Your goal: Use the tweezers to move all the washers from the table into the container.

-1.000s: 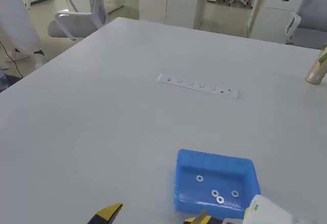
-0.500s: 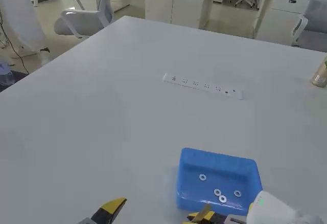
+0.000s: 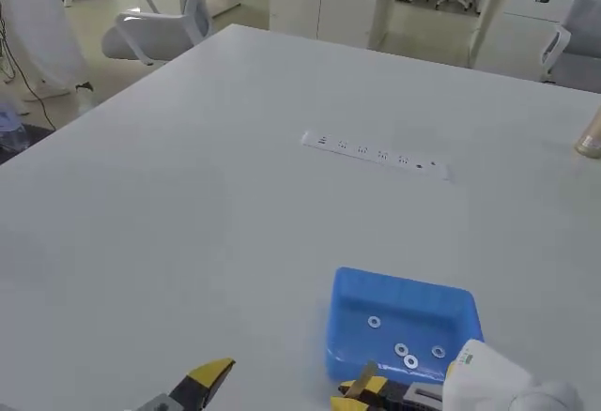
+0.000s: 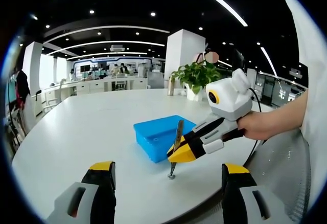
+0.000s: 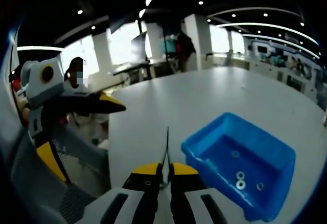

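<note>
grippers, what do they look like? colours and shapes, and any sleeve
The two are alike. The left gripper has two broad black jaws capped in yellow, on pale grey bases with slots. The right gripper has the same yellow caps on black jaws, above a white and grey body. White clothing shows beside the person's bare forearm.
</note>
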A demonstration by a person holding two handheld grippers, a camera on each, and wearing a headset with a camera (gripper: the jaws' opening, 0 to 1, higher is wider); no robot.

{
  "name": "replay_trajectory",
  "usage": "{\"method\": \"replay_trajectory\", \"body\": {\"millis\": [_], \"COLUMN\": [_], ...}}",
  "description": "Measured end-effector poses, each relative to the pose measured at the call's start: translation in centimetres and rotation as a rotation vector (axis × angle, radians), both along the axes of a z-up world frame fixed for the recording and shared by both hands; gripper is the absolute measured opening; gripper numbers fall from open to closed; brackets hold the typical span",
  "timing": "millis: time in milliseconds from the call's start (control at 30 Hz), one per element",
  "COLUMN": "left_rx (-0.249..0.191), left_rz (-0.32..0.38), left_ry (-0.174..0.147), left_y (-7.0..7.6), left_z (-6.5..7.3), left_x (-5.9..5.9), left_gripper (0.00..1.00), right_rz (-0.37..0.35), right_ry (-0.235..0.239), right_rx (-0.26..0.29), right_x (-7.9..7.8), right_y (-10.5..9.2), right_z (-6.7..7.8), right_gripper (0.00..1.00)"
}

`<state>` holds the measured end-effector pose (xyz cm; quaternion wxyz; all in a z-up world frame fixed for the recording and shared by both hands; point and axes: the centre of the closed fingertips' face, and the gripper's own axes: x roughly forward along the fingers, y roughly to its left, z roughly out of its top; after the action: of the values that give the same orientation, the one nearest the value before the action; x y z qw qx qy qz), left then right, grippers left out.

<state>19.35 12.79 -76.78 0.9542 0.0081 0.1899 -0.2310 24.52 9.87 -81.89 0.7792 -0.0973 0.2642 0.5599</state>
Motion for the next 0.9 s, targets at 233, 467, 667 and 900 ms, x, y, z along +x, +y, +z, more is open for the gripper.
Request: {"method": "replay_trajectory", "body": {"millis": [233,467,667,900], "left_rx": [0.001,0.001,0.002,0.003], "left_rz": [0.004,0.004,0.005,0.005], "left_ry": [-0.004,-0.003,-0.004,-0.003], "left_y": [0.11,0.16,0.21,0.19], "left_z": [0.02,-0.02,-0.06,-0.06], "left_x": [0.02,0.02,0.03,0.01], "left_gripper": [0.87,0.87,0.87,0.87], "right_rz": [0.048,0.078,0.086,0.083], "right_ry": [-0.074,-0.129,-0.144,-0.125], "right_rx": [-0.043,-0.079,-0.081,-0.073], "right_x": [-0.48,-0.51,-0.51,-0.78], "right_y": [0.11,0.44,0.46,0.54], "right_z": [0.05,0.14,0.16,0.13], "right_gripper": [0.04,0.04,0.05,0.03]}}
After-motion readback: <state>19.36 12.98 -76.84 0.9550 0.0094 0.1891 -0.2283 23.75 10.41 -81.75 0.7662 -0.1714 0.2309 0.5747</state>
